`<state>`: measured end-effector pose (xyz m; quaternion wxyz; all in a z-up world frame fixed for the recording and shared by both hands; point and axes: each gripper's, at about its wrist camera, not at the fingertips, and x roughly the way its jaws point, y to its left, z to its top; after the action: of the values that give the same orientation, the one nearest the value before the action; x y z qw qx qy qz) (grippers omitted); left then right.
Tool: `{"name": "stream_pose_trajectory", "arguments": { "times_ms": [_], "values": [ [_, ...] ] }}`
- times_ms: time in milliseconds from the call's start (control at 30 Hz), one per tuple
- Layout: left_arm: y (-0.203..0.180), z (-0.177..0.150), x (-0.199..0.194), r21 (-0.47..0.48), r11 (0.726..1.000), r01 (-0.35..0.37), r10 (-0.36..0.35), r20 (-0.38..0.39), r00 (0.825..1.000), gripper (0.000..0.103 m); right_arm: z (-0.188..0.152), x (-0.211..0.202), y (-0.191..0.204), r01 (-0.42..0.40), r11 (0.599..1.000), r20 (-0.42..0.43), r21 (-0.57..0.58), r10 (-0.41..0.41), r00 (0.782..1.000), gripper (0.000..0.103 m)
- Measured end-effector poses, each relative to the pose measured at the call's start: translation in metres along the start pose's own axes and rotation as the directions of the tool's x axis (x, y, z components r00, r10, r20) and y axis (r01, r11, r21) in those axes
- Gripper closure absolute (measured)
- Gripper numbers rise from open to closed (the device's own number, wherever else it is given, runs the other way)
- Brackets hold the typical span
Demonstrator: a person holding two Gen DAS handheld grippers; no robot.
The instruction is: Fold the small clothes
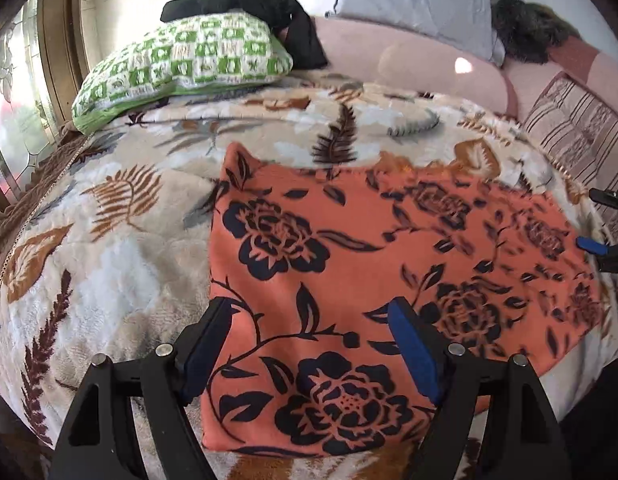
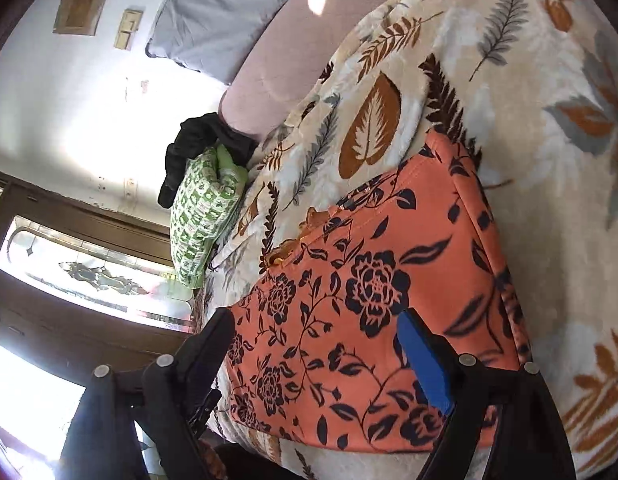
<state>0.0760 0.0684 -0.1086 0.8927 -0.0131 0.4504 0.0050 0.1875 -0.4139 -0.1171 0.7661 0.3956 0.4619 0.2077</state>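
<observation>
An orange garment with a black flower print (image 1: 349,280) lies flat, folded to a rough rectangle, on the leaf-patterned blanket (image 1: 109,240). My left gripper (image 1: 309,320) is open just above its near left part, holding nothing. My right gripper shows at the right edge of the left wrist view (image 1: 597,220), open beside the garment's right edge. In the right wrist view the right gripper (image 2: 321,332) is open over the garment (image 2: 369,300), which lies on the blanket (image 2: 549,160); the view is rolled sideways.
A green-and-white pillow (image 1: 181,68) with black cloth (image 1: 269,12) on it lies at the back left. A pink bolster (image 1: 389,64), a grey pillow (image 1: 413,4) and a striped cushion (image 1: 577,128) line the back. A window (image 1: 13,92) is at the left.
</observation>
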Motion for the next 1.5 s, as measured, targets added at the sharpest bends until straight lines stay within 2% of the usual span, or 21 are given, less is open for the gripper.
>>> {"name": "stream_pose_trajectory", "arguments": {
  "times_ms": [33, 67, 133, 233, 300, 367, 433, 467, 567, 667, 767, 867, 967, 1133, 1167, 1233, 1267, 1300, 1367, 1400, 1500],
  "values": [
    [0.001, -0.005, 0.020, 0.004, 0.999, -0.039, 0.040, -0.070, 0.997, 0.020, 0.011, 0.005, -0.019, 0.051, 0.998, -0.009, 0.025, -0.050, 0.999, 0.017],
    [0.005, -0.010, 0.028, -0.023, 0.999, -0.034, 0.032, -0.081, 0.996, 0.017, 0.015, 0.013, -0.044, 0.112, 0.989, -0.022, 0.094, -0.110, 0.994, 0.019],
    [0.013, -0.007, 0.019, -0.079, 0.997, -0.016, 0.011, -0.061, 0.998, 0.017, 0.016, 0.008, -0.064, 0.005, 0.976, 0.021, 0.219, -0.010, 1.000, 0.022],
    [0.012, 0.000, 0.000, -0.066, 0.998, -0.011, 0.012, 0.009, 1.000, 0.017, 0.024, -0.001, -0.030, 0.036, 0.995, 0.020, 0.091, -0.038, 0.999, 0.020],
    [0.009, 0.006, -0.004, -0.046, 0.999, -0.008, 0.010, 0.052, 0.999, 0.017, 0.035, 0.004, -0.011, -0.011, 1.000, 0.009, 0.018, 0.011, 1.000, 0.020],
    [0.008, 0.008, 0.009, -0.040, 0.999, -0.006, 0.007, 0.025, 1.000, 0.017, 0.050, 0.016, -0.007, -0.013, 1.000, 0.015, -0.005, 0.013, 1.000, 0.019],
    [0.007, 0.004, 0.036, -0.028, 0.999, -0.035, 0.033, -0.073, 0.997, 0.015, 0.069, 0.041, -0.024, 0.041, 0.999, -0.005, 0.021, -0.041, 0.999, 0.018],
    [0.009, 0.002, 0.037, -0.050, 0.998, -0.024, 0.021, -0.060, 0.998, 0.014, 0.078, 0.052, -0.041, 0.092, 0.994, -0.026, 0.056, -0.091, 0.996, 0.019],
    [0.014, 0.004, 0.028, -0.069, 0.998, -0.012, 0.009, -0.050, 0.999, 0.014, 0.084, 0.044, -0.054, 0.047, 0.985, 0.023, 0.167, -0.052, 0.998, 0.020],
    [0.015, 0.005, 0.021, -0.066, 0.998, -0.011, 0.009, -0.022, 1.000, 0.014, 0.066, 0.025, -0.015, 0.007, 0.999, 0.032, 0.050, -0.009, 0.999, 0.019],
    [0.016, 0.002, 0.022, -0.092, 0.996, 0.003, -0.006, -0.031, 1.000, 0.014, 0.035, 0.015, -0.004, -0.016, 1.000, 0.022, 0.023, 0.016, 1.000, 0.016],
    [0.011, 0.000, 0.024, -0.079, 0.997, -0.003, -0.003, -0.073, 0.997, 0.014, 0.022, 0.033, -0.030, 0.138, 0.990, -0.023, 0.012, -0.138, 0.990, 0.015],
    [0.010, -0.002, -0.008, -0.062, 0.998, 0.015, -0.016, -0.014, 1.000, 0.014, 0.018, 0.012, -0.035, 0.088, 0.988, 0.028, 0.124, -0.092, 0.995, 0.014],
    [0.012, -0.014, -0.047, -0.064, 0.998, 0.024, -0.021, 0.041, 0.999, 0.014, -0.019, -0.021, 0.017, -0.025, 0.998, 0.050, -0.063, 0.028, 0.998, 0.014],
    [0.013, -0.017, -0.048, -0.073, 0.997, 0.022, -0.020, 0.035, 0.999, 0.014, -0.027, -0.017, 0.014, -0.008, 0.996, 0.033, -0.086, 0.011, 0.999, 0.013],
    [0.015, -0.024, -0.046, -0.087, 0.995, 0.046, -0.045, 0.008, 0.999, 0.014, -0.036, 0.000, -0.021, 0.114, 0.993, -0.025, -0.042, -0.115, 0.993, 0.013],
    [0.016, -0.028, -0.041, -0.090, 0.994, 0.062, -0.063, -0.010, 0.998, 0.014, -0.037, 0.009, -0.045, 0.105, 0.994, -0.067, 0.039, -0.102, 0.992, 0.016],
    [0.017, -0.033, -0.033, -0.081, 0.996, 0.047, -0.050, -0.036, 0.998, 0.014, -0.038, 0.002, -0.054, 0.040, 0.995, -0.021, 0.092, -0.039, 0.999, 0.016],
    [0.019, -0.044, -0.014, -0.051, 0.998, -0.032, 0.025, -0.126, 0.992, 0.014, -0.040, -0.016, -0.042, 0.028, 0.992, 0.018, 0.120, -0.030, 0.999, 0.015],
    [0.023, -0.048, -0.011, -0.062, 0.997, -0.038, 0.029, -0.141, 0.990, 0.014, -0.042, -0.022, -0.031, 0.025, 0.996, 0.026, 0.091, -0.028, 0.999, 0.015],
    [0.028, -0.048, -0.030, -0.131, 0.991, -0.003, -0.007, -0.071, 0.997, 0.014, -0.051, -0.031, 0.000, -0.018, 0.998, 0.016, -0.052, 0.019, 1.000, 0.015]
  ]
}}
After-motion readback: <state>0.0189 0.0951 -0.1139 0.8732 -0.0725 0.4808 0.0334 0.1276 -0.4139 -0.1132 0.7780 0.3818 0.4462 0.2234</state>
